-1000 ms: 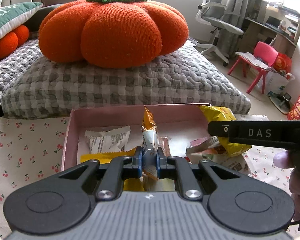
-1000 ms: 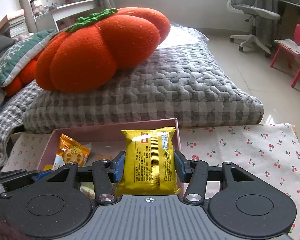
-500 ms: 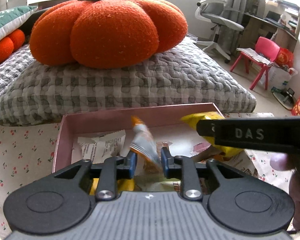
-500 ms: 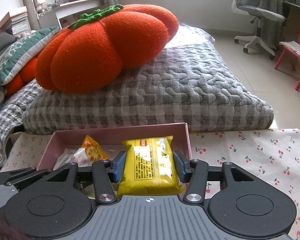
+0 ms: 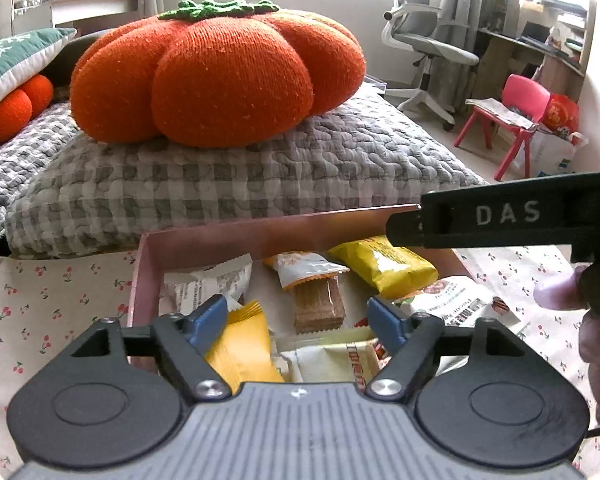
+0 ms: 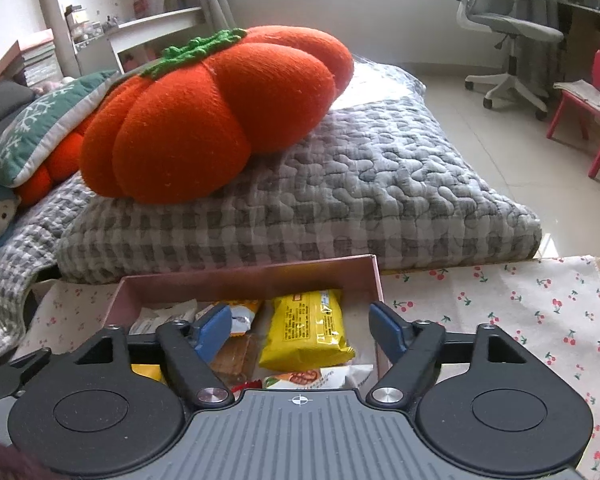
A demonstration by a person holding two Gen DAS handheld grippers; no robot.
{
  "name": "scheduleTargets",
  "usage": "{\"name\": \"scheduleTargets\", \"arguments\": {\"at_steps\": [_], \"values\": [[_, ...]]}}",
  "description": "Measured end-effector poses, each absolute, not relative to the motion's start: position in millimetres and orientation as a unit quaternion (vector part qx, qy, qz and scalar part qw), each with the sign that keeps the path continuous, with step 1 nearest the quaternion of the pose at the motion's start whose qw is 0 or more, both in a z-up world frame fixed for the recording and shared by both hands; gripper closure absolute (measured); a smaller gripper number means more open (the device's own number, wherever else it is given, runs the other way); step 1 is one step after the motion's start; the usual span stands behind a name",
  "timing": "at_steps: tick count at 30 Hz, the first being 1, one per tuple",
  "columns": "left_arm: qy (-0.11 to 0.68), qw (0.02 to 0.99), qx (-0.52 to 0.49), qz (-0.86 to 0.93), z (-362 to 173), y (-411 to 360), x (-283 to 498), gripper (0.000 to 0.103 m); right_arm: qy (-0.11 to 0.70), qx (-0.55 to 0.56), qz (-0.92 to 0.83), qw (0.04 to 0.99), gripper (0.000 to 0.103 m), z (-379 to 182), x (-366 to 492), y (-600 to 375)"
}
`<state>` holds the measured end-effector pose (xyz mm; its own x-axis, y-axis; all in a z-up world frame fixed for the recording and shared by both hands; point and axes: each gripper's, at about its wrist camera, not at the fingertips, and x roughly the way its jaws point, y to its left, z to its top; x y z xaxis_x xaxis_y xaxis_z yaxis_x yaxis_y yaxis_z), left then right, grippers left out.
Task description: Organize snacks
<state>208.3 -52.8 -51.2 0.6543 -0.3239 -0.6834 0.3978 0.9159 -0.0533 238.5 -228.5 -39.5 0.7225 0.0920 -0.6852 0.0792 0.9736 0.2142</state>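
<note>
A pink box [image 5: 260, 232] [image 6: 240, 278] on the cherry-print cloth holds several snack packets. My left gripper [image 5: 298, 314] hovers over the box, its jaws opening, nothing pressed between the blue pads. Below it lies the wafer packet [image 5: 314, 286] with an orange-and-white top, flat in the box. My right gripper [image 6: 300, 330] is also above the box with jaws opening; the yellow packet [image 6: 306, 334] [image 5: 384, 266] lies in the box between the pads, free of them. The right gripper's black body [image 5: 500, 216] crosses the left wrist view at right.
An orange pumpkin cushion [image 5: 216, 72] sits on a grey checked cushion [image 5: 240, 176] just behind the box. Cherry-print cloth [image 6: 500, 312] spreads right of the box. An office chair [image 6: 508, 32] and a red child's chair [image 5: 516, 112] stand farther off. A person's fingers [image 5: 588, 320] hold the right gripper.
Both grippers opened. The left let go of the orange-and-white wafer packet, which tipped over and now lies in the box. The right released the yellow packet, which dropped into the box.
</note>
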Motion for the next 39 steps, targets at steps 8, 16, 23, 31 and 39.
{"name": "scheduleTargets", "arguments": {"at_steps": [8, 16, 23, 31, 39], "values": [[0.375, 0.906, 0.037, -0.192, -43.6, -38.5, 194.5, 0.011, 0.362, 0.112, -0.001, 0.925, 0.011, -21.1, 208.5, -233.1], [0.381, 0.908, 0.031, -0.173, -39.1, -19.0, 171.9, 0.000, 0.359, 0.125, -0.013, 0.925, 0.010, -10.6, 169.0, -247.6], [0.391, 0.906, 0.034, -0.161, -41.9, -7.0, 144.6, 0.000, 0.363, 0.119, -0.017, 0.924, 0.009, -12.4, 133.5, -249.4], [0.402, 0.902, 0.049, -0.148, -42.9, 0.0, 114.2, 0.000, 0.385, 0.135, -0.027, 0.913, 0.009, -21.5, 92.7, -249.0], [0.417, 0.897, 0.065, -0.133, -37.9, 2.0, 81.5, 0.000, 0.401, 0.105, -0.038, 0.909, 0.009, -22.2, 54.3, -230.2]]}}
